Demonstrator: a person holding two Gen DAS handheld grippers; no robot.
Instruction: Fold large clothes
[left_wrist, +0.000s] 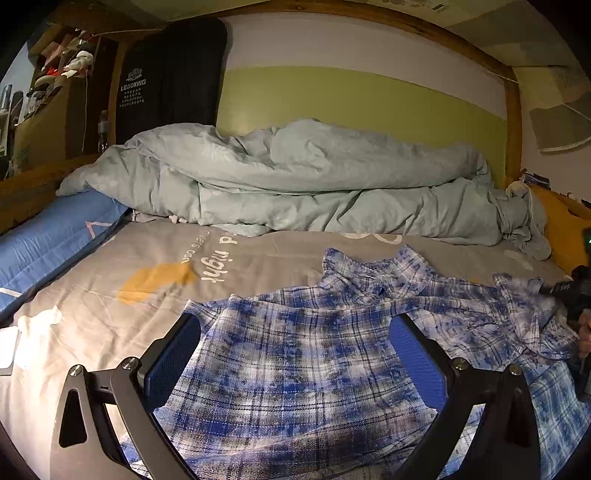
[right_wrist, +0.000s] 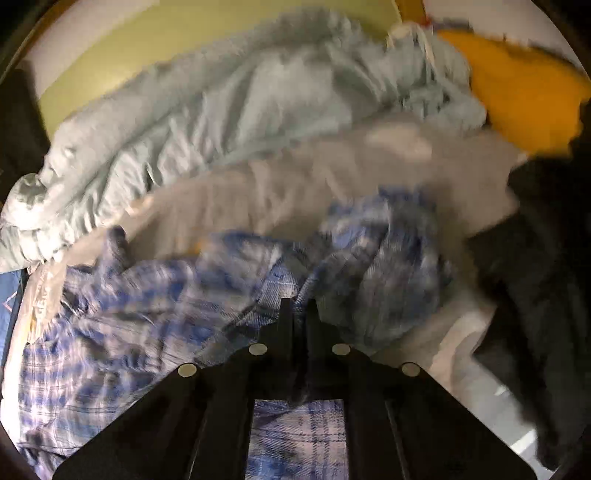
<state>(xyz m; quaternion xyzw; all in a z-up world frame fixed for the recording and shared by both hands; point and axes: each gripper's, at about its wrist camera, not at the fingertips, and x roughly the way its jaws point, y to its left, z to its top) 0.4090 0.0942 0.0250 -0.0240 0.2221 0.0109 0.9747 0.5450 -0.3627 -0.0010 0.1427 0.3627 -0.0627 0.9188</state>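
Note:
A blue and white plaid shirt (left_wrist: 314, 354) lies rumpled on the grey bed sheet (left_wrist: 155, 258). My left gripper (left_wrist: 295, 332) is open, its blue pads on either side above the shirt's near part, holding nothing. In the right wrist view, which is blurred by motion, the same plaid shirt (right_wrist: 155, 302) spreads left and below. My right gripper (right_wrist: 297, 306) is shut on a fold of the plaid shirt, with cloth bunched at its tips. The right gripper also shows at the far right edge of the left wrist view (left_wrist: 576, 291).
A bunched pale green duvet (left_wrist: 295, 184) lies along the far side of the bed against the green wall. A blue pillow (left_wrist: 48, 236) is at left, a yellow cushion (right_wrist: 517, 92) at right. A dark garment (right_wrist: 535, 277) lies right of the shirt. A wooden bed frame (left_wrist: 513, 122) surrounds it.

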